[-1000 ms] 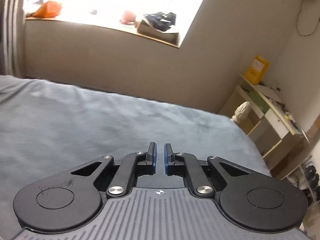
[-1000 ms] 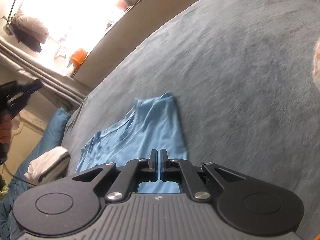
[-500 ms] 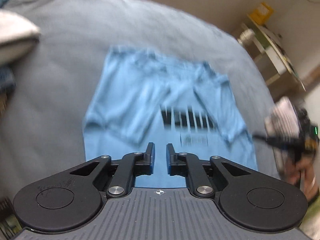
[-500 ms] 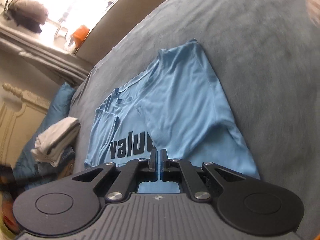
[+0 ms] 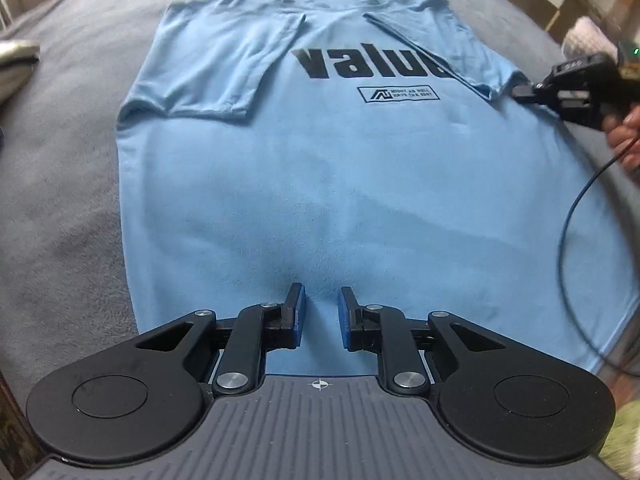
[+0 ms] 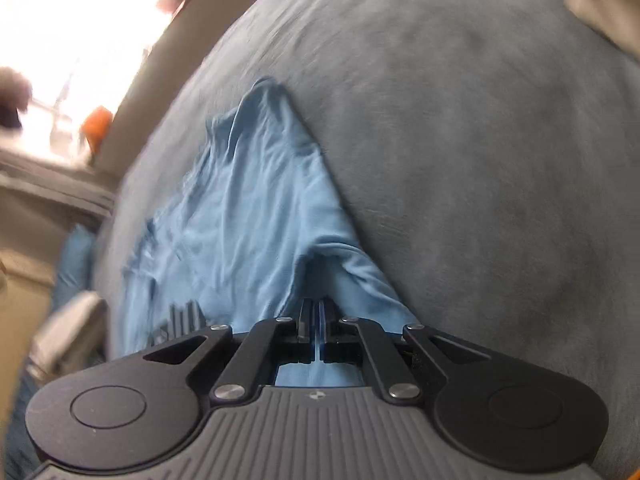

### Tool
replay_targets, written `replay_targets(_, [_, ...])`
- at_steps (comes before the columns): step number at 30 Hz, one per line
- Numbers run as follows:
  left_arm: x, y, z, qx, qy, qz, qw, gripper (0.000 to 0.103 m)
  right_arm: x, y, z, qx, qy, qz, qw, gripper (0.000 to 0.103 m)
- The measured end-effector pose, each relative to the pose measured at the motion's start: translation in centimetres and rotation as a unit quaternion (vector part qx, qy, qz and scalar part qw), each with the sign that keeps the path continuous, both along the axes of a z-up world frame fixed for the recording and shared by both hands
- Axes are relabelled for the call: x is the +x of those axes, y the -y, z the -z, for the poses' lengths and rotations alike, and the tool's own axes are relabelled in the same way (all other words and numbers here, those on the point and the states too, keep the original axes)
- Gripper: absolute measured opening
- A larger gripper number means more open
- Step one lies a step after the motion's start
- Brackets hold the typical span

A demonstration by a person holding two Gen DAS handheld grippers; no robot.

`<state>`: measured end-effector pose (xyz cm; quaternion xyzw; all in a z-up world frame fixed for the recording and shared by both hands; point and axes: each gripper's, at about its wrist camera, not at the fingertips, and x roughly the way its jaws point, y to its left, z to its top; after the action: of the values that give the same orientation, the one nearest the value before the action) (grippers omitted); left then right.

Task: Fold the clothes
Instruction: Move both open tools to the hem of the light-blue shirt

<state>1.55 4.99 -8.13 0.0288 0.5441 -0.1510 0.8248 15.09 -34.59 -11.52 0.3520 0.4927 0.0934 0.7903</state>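
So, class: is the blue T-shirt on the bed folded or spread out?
Mostly spread: the blue T-shirt lies flat, print up, on the bed, with only both sleeves folded inward.

The left gripper (image 5: 319, 309) is low and points forward, its jaws standing apart with a clear gap between the blue pads (image 5: 299, 312), and nothing is between them. The right gripper (image 6: 318, 314) is at the right side; in the left wrist view it appears held by a hand (image 5: 626, 136). Its jaws are nearly together, with only a thin slit; whether they grip something cannot be told.
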Motion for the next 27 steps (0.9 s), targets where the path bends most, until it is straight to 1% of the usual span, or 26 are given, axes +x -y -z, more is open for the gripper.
replay_targets(2, [-0.4, 0.1, -0.1, 0.008, 0.006, -0.002, 0.9999, 0.020, -1.1, 0.6, -0.4, 0.011, 0.006, 0.007, 1.000, 0.002])
replay_targets(4, [-0.6, 0.1, -0.4, 0.014, 0.008, -0.007, 0.9999, 0.020, -2.2, -0.5, -2.0, 0.022, 0.028, -0.042, 0.998, 0.002])
replay_targets(6, [-0.9, 0.0, -0.8, 0.010, 0.009, -0.012, 0.9998, 0.020, -3.3, -1.6, -3.6, 0.033, 0.050, -0.091, 0.994, 0.003])
replay_targets(9, [-1.3, -0.1, -1.3, 0.007, 0.010, -0.018, 0.9998, 0.020, -4.7, -4.1, -4.5, 0.085, 0.045, -0.168, 0.981, 0.004])
replay_targets(13, [-2.2, 0.0, -2.1, 0.014, 0.013, -0.023, 0.9996, 0.020, -7.0, -7.6, -3.5, 0.122, 0.022, -0.237, 0.964, 0.005])
replay_targets(15, [-2.9, -0.5, -2.7, 0.019, 0.008, -0.021, 0.9996, 0.020, -8.5, -9.2, -2.3, 0.135, -0.005, -0.257, 0.957, 0.005])
replay_targets(17, [-3.8, -1.3, -3.3, 0.027, -0.001, -0.018, 0.9995, 0.021, -9.9, -10.3, -1.0, 0.133, -0.033, -0.275, 0.952, 0.006])
replay_targets(19, [-4.9, -2.8, -3.9, 0.039, -0.014, -0.023, 0.9989, 0.021, -11.6, -11.5, -0.5, 0.125, -0.040, -0.319, 0.938, 0.006])
replay_targets(21, [-6.2, -4.6, -4.1, 0.053, -0.027, -0.037, 0.9975, 0.021, -13.2, -13.4, -1.3, 0.114, -0.024, -0.375, 0.920, 0.006])
replay_targets(22, [-6.6, -4.7, -3.9, 0.052, -0.031, -0.038, 0.9975, 0.022, -13.9, -14.2, -1.8, 0.110, -0.014, -0.401, 0.910, 0.006])
replay_targets(24, [-7.4, -4.9, -3.4, 0.049, -0.038, -0.039, 0.9973, 0.024, -14.8, -16.1, -2.6, 0.100, 0.002, -0.434, 0.895, 0.006])
replay_targets(25, [-7.8, -5.0, -3.1, 0.048, -0.041, -0.040, 0.9972, 0.024, -15.0, -16.7, -2.9, 0.095, 0.007, -0.444, 0.891, 0.006])
replay_targets(27, [-8.6, -5.2, -2.6, 0.046, -0.048, -0.041, 0.9970, 0.024, -15.0, -17.3, -3.2, 0.090, 0.012, -0.456, 0.886, 0.006])
